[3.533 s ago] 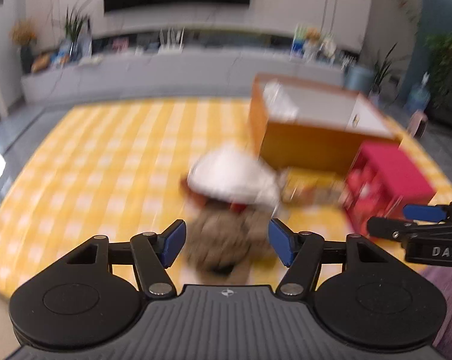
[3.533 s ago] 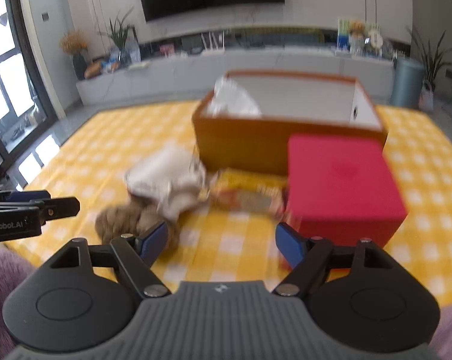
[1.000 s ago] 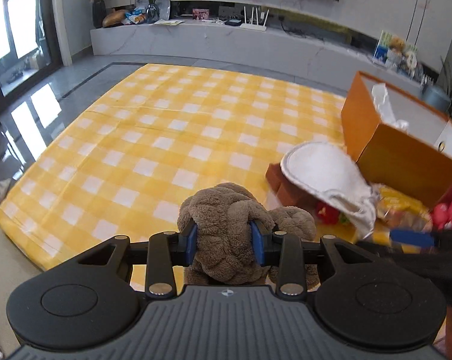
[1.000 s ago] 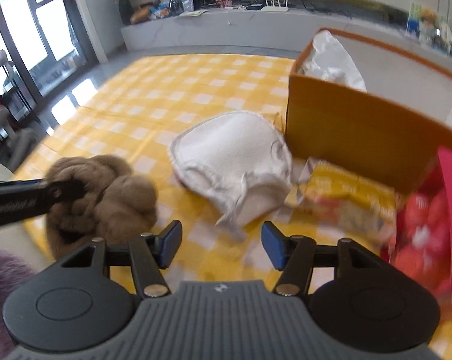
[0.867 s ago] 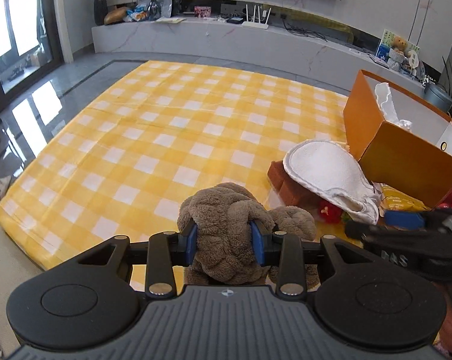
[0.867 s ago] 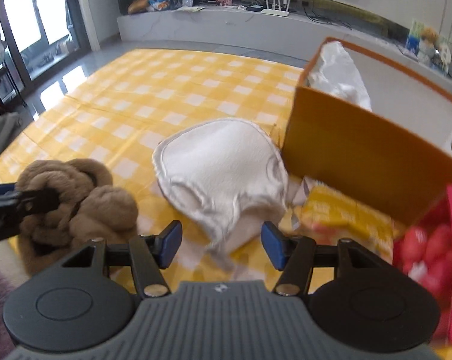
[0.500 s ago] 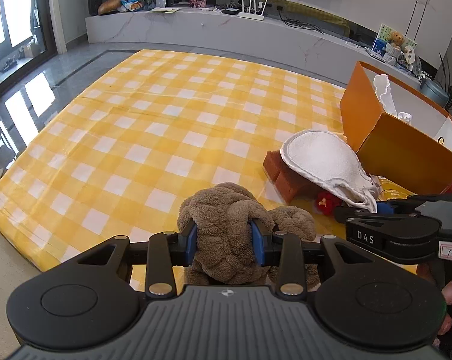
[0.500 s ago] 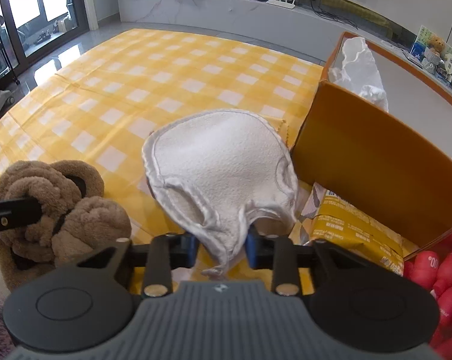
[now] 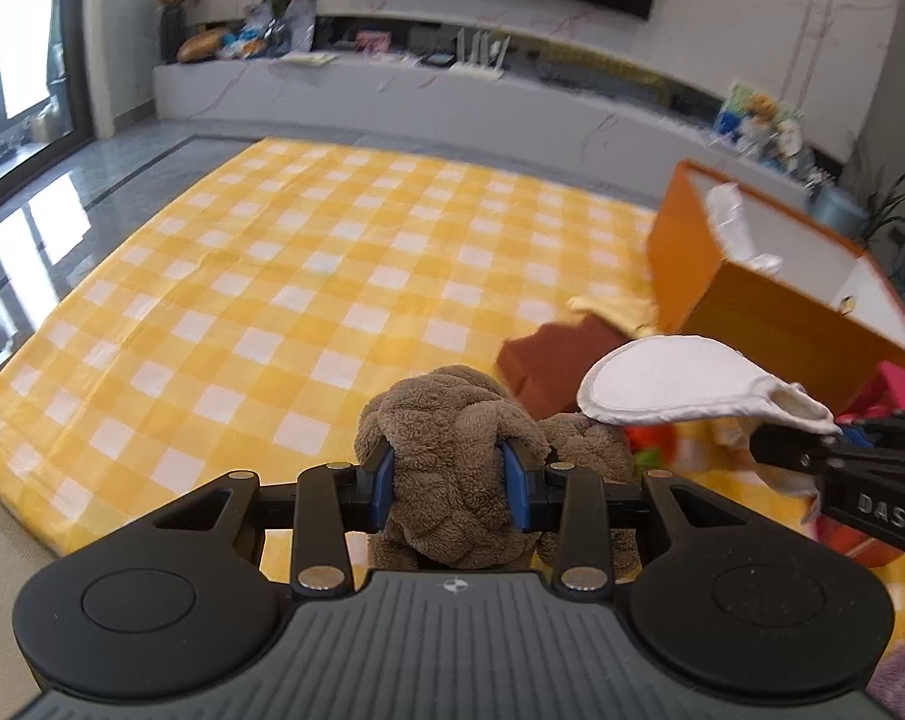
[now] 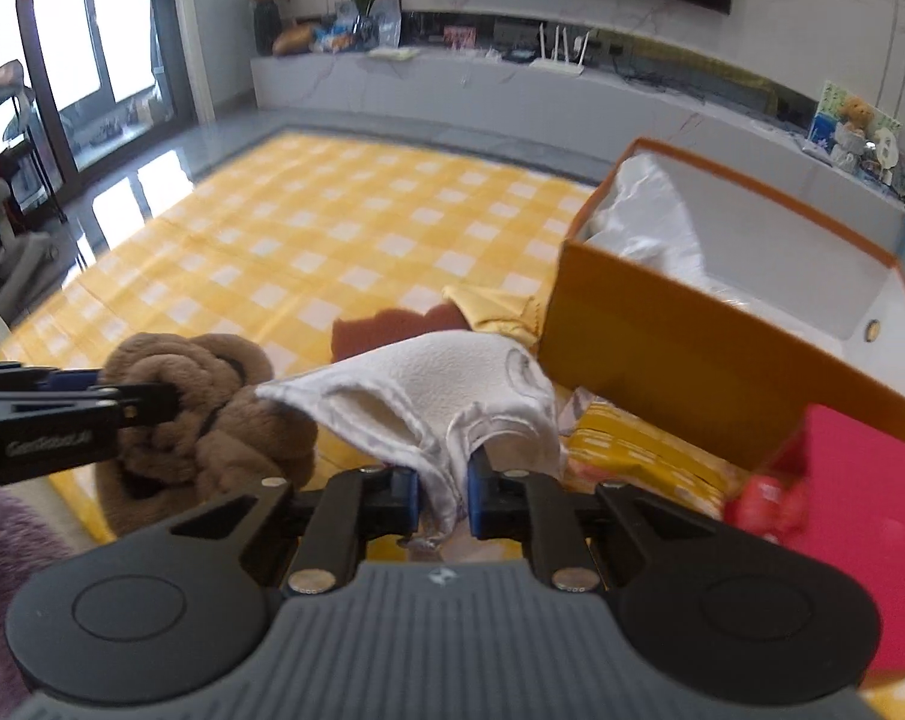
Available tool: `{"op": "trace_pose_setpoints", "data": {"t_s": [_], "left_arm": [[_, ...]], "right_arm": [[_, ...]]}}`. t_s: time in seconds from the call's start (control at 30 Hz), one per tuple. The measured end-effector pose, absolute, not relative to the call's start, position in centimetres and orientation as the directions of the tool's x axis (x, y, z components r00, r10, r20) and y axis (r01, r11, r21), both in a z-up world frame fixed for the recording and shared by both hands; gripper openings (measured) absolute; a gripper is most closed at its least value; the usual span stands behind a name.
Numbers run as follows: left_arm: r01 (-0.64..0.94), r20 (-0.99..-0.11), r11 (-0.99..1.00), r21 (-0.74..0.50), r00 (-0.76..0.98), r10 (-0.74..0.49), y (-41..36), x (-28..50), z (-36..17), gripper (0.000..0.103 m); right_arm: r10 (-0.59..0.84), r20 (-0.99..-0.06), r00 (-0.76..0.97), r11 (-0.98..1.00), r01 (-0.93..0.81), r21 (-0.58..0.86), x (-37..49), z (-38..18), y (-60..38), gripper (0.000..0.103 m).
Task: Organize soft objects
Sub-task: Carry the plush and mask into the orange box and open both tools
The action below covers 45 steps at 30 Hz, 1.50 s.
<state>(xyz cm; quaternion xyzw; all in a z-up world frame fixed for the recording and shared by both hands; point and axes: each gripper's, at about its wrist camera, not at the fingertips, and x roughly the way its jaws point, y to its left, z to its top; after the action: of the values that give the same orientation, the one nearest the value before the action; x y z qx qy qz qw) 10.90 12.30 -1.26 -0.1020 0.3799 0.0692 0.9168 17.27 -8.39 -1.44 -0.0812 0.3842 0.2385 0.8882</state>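
Your left gripper is closed tight on the brown knotted plush toy, its blue pads pressed deep into the pile on both sides — the toy hangs clear of the yellow-and-white checked blanket and sits just left of the open orange cardboard box when seen from your right wrist.

Your right gripper is pinched nearly shut on the lower edge of the white padded fabric piece, which fans out flat ahead of the fingers, lifted off the blanket. From the left wrist you can see the same white piece held out level in front of the box's near wall.

The orange box stands on the blanket with white crumpled material in its left end. Against the box's near left corner lie a rust-brown flat pad and a yellow cloth. Below the box's front wall lies a yellow printed packet, and just right of that, a red box with blurred red items at its edge.
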Motion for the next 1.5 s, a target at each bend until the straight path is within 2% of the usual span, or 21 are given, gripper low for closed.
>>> {"op": "trace_pose_setpoints", "data": {"t_s": [0.23,0.57,0.9,1.03,1.1,1.27,1.37,1.5], "left_arm": [[-0.159,-0.678,0.965,-0.206,0.734,-0.024,11.0,8.9,0.8,0.042],[-0.057,-0.623,0.983,-0.176,0.779,-0.066,7.1,7.6,4.8,0.042],[0.098,-0.528,0.989,-0.108,0.838,-0.140,1.9,12.1,9.8,0.042],[0.171,-0.525,0.974,-0.146,0.821,-0.223,0.3,16.1,10.7,0.042],[0.180,-0.531,0.972,-0.151,0.815,-0.234,-0.4,18.2,10.9,0.042],[0.186,-0.510,0.982,-0.042,0.841,-0.181,-3.7,23.1,10.7,0.042],[0.223,-0.531,0.972,-0.067,0.817,-0.224,-4.8,26.0,9.6,0.042],[0.231,-0.575,0.972,-0.043,0.790,-0.213,-6.6,29.1,7.4,0.042]], "right_arm": [[0.396,-0.682,0.615,0.889,-0.444,0.115,13.2,0.7,-12.4,0.012],[0.377,-0.612,0.695,0.920,-0.357,0.161,9.7,4.3,-19.6,0.012],[0.304,-0.536,0.788,0.951,-0.284,0.122,12.2,10.3,-26.5,0.012],[0.283,-0.525,0.802,0.958,-0.262,0.115,14.7,11.5,-28.1,0.013],[0.275,-0.529,0.803,0.961,-0.247,0.124,16.2,11.5,-28.8,0.013],[0.245,-0.582,0.775,0.969,-0.190,0.155,21.5,10.1,-29.9,0.013],[0.244,-0.626,0.741,0.969,-0.154,0.195,25.2,8.1,-30.3,0.013],[0.214,-0.681,0.700,0.975,-0.110,0.194,29.6,5.3,-30.0,0.013]]}}
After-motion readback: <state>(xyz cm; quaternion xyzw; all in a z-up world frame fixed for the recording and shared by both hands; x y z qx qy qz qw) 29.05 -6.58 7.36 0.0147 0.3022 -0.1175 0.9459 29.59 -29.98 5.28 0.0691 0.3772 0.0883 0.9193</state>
